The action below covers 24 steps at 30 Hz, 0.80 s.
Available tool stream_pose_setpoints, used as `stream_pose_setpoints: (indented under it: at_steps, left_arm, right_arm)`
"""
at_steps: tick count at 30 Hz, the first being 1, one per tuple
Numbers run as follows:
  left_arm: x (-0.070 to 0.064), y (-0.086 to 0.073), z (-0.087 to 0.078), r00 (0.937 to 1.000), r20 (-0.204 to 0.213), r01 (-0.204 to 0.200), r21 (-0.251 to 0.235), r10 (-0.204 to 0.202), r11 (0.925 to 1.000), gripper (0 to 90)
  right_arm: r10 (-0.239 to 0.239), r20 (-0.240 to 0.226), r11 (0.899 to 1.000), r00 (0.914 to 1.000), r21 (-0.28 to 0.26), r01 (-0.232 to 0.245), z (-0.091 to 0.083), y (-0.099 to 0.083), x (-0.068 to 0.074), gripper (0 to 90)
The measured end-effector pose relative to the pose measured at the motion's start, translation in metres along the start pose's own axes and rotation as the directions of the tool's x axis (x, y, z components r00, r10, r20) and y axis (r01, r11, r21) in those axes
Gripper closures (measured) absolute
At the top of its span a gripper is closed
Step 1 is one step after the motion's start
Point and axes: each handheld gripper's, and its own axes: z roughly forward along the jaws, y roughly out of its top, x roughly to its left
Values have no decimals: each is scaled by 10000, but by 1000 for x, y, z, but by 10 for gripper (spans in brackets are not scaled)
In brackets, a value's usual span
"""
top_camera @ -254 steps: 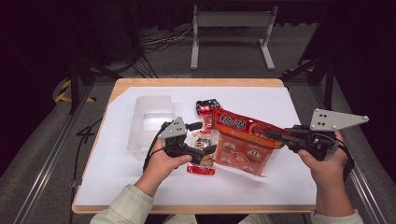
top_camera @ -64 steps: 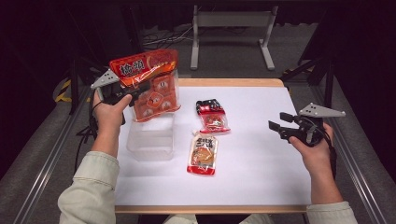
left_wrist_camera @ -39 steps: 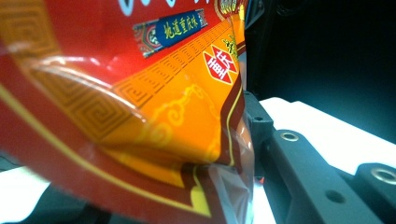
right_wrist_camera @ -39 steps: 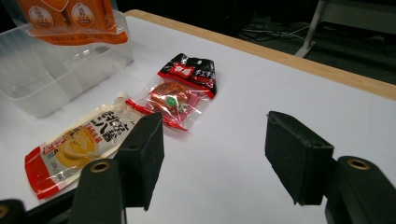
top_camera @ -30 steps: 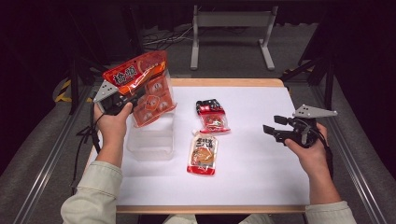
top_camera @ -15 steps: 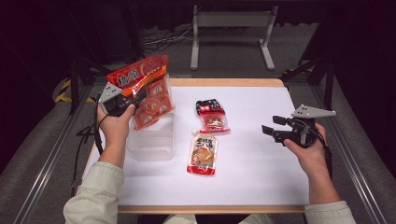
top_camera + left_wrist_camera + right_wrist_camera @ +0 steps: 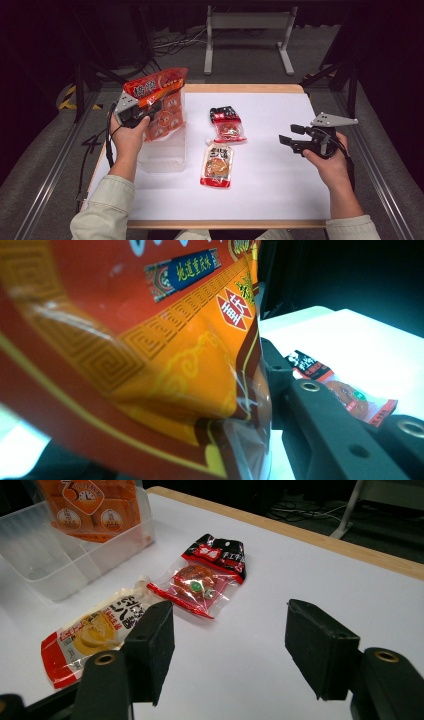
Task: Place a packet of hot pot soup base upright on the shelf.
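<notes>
Nearest the person, the right gripper hovers over the bare right part of the white table, its jaws spread wide with nothing between them; in the right gripper view those jaws frame open tabletop, well apart from every packet; a little farther in, near the middle of the table, a pale pouch with a red bottom edge lies flat, its top pointing away from the person; just beyond it, and nearly touching its upper end, a clear red packet with a black header lies flat too, slightly turned; to the left, the left gripper is raised above the table and its jaws are pinched on the big orange-red snack bag, gripping it near the top edge, as the left gripper view shows with the bag's film pressed against a black jaw; the bag hangs upright with its lower end down inside the clear plastic bin, which stands at the table's left side; whether the bag's bottom touches the bin's floor cannot be told.
</notes>
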Motion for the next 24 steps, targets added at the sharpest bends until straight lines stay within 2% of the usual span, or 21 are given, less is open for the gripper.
stream_pose_setpoints:
  at_steps: [4, 6, 11, 13, 16, 17, 19, 22, 24]
  left_arm:
    - [8, -5, -1, 9985, 273, 476, -15, -476, 9989, 713]
    - [12, -7, -2, 9980, 297, 543, 271, -551, 9982, 713]
    - [24, -19, -5, 9910, 674, 1123, 494, -1155, 9924, 712]
    - [23, -18, -5, 9924, 645, 1005, 645, -1046, 9929, 712]
    - [18, -17, 2, 9967, 653, 405, 1088, -478, 9932, 711]
    - [16, -17, 4, 9975, 609, 282, 1063, -349, 9939, 711]
    - [15, -15, 5, 9976, 603, 256, 1129, -326, 9933, 711]
    - [19, -16, 5, 9967, 644, 431, 1057, -501, 9935, 710]
    - [20, -16, 4, 9968, 694, 329, 1030, -402, 9941, 706]
  right_arm:
    - [-22, -5, 10000, 10000, 28, 22, 0, -1, -1, 370]
    - [13, -22, 10000, 10000, 27, -13, 1, -1, 0, 370]
    - [-26, -55, 10000, 10000, 42, 26, 3, 0, 2, 369]
    - [-32, -56, 10000, 10000, 59, 32, 4, 1, 3, 369]
    - [-45, -105, 10000, 9999, 88, 46, 7, 1, 4, 368]
    - [-67, -129, 9999, 9999, 120, 68, 7, 1, 5, 368]
    - [-69, -160, 9999, 9998, 121, 71, 8, 1, 5, 368]
    - [-39, -157, 10000, 9999, 66, 40, 7, 1, 3, 368]
    - [-36, -132, 9999, 9999, 102, 37, 7, 0, 2, 368]
